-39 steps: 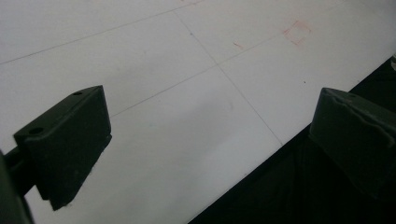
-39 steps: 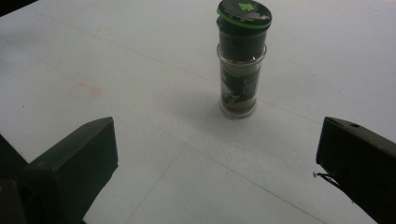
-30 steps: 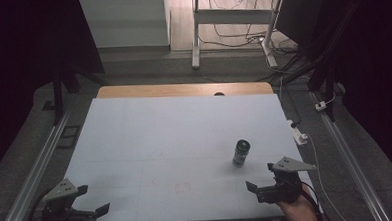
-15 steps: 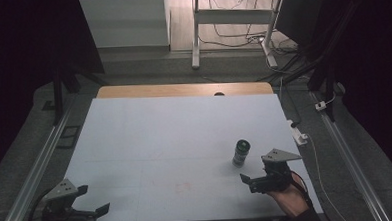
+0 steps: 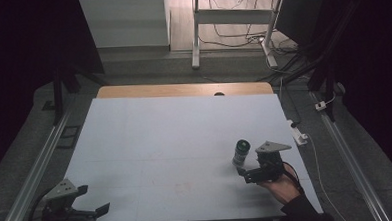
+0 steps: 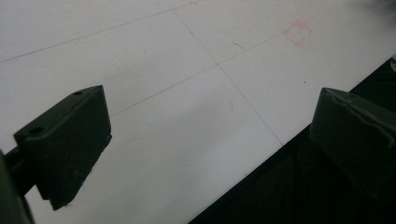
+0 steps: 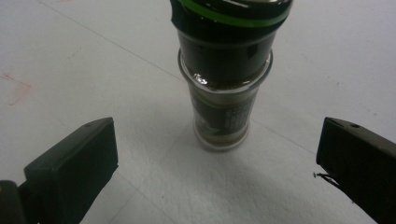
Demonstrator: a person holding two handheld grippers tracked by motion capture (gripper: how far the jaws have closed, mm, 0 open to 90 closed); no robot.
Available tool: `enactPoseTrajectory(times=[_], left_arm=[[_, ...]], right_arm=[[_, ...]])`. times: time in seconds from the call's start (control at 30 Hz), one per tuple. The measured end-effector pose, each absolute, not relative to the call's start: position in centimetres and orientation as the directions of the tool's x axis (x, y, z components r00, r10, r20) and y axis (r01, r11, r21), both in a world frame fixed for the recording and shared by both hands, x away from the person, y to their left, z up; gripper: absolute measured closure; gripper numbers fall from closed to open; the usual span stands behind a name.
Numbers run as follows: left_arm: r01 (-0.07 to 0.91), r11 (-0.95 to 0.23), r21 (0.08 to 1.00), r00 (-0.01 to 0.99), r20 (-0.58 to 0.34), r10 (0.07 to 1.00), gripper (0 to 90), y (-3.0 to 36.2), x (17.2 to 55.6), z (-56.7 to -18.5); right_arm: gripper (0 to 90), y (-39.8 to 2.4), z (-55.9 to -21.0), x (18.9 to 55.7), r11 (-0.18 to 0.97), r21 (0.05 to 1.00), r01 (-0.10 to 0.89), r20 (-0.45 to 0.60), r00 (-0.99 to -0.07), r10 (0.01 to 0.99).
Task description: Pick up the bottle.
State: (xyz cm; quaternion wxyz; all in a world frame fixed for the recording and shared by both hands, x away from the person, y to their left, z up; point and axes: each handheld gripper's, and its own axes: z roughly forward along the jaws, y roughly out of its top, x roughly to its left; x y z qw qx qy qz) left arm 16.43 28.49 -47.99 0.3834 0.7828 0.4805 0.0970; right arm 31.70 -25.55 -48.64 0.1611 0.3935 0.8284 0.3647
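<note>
The tabletop [image 5: 151,157] is seen as pale bluish white, crossed by thin grey lines, with a faint red square mark [image 6: 297,33] drawn on it and a light wooden strip [image 5: 183,89] along its far edge. The glass jar [image 7: 224,88] is shown with dark contents, a black cap ringed by a green band, and a dark label printed in white. Both grippers' jaws are black.

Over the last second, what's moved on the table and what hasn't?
The right gripper has moved forward and inward from the near right edge toward the jar. Its jaws are open, with the jar standing ahead of them, not yet gripped. The jar is upright in the same spot. The left gripper has stayed open at the table's near left corner.
</note>
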Motion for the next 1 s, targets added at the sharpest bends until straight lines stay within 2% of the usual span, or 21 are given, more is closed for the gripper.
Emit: enactPoseTrajectory(times=[0.53, 0.67, 0.87, 1.0], left_arm=[[0.677, -0.248, 0.693, 0.521, -0.214, 0.826, 0.0, 28.5, 16.4, -48.0], [0.676, -0.251, 0.693, 0.524, -0.212, 0.825, 0.0, 28.4, 16.4, -48.0], [0.676, -0.252, 0.692, 0.524, -0.212, 0.825, 0.0, 28.4, 16.4, -48.0], [0.677, -0.252, 0.691, 0.524, -0.212, 0.825, 0.0, 28.4, 16.4, -48.0]], right_arm=[[0.0, -24.2, -50.1, 34.2, 0.476, 0.715, 0.513, -0.005, -0.677, 0.736], [7.0, -24.1, -50.2, 34.5, 0.483, 0.713, 0.508, -0.014, -0.679, 0.734], [27.2, -24.8, -49.9, 34.7, 0.453, 0.744, 0.492, 0.007, -0.683, 0.731], [34.8, -24.8, -50.0, 34.9, 0.477, 0.737, 0.479, -0.005, -0.702, 0.712]])
